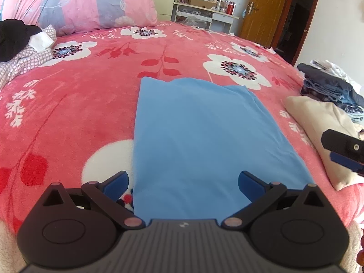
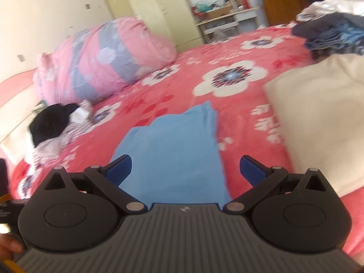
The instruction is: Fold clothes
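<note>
Garment folded flat on bed

Blue garment [image 1: 200, 141] is seen lying folded in a long rectangle on the red floral bed [image 1: 68, 104]. Left claw [image 1: 183, 185] is held wide open above its near end, gripping nothing. Right claw [image 2: 185, 171] is likewise spread open and empty. A cream garment [image 1: 323, 132] lies beside.

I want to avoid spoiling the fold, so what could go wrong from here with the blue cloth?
1. Both grippers, left and right, are open; a one-layer pinch could undo the blue cloth.
2. The cream garment lies close and could be dragged.
3. The right view is blurred, so aim may suffer.
</note>
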### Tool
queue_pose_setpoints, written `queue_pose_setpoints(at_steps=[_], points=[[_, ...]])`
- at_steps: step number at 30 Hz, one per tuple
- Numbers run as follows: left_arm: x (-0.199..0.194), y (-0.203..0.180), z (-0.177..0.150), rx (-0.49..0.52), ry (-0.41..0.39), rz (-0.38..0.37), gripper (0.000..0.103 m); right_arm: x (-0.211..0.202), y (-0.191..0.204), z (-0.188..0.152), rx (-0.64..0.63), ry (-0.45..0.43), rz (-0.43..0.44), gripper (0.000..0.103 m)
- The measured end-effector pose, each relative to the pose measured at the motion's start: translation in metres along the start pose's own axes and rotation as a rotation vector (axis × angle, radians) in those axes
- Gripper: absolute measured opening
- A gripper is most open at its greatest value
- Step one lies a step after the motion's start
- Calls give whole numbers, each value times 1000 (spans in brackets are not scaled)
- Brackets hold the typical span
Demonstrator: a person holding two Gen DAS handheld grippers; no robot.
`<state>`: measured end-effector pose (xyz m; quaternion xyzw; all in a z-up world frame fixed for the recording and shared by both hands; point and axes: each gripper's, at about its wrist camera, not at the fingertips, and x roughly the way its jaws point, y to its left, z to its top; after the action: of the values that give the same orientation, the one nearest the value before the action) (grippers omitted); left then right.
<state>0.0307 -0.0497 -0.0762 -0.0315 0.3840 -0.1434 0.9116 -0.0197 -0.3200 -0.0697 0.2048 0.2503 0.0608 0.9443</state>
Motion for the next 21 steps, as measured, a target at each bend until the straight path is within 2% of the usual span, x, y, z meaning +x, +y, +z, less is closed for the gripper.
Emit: queue_pose_setpoints(at_steps=[3,9,13,21], points=[[-2,2,-1,1,-12,1,103,-4,5,0,-6,-20,14,102],[-8,8,2,-17,-70,-40,103,-12,20,-4,-138,-51,-49,102],[-9,10,12,0,-111,-45,103,-14,14,-10,-125,-43,-28,102],[20,-25,71,208,-180,24,103,-5,10,-15,-188,-107,-31,102]])
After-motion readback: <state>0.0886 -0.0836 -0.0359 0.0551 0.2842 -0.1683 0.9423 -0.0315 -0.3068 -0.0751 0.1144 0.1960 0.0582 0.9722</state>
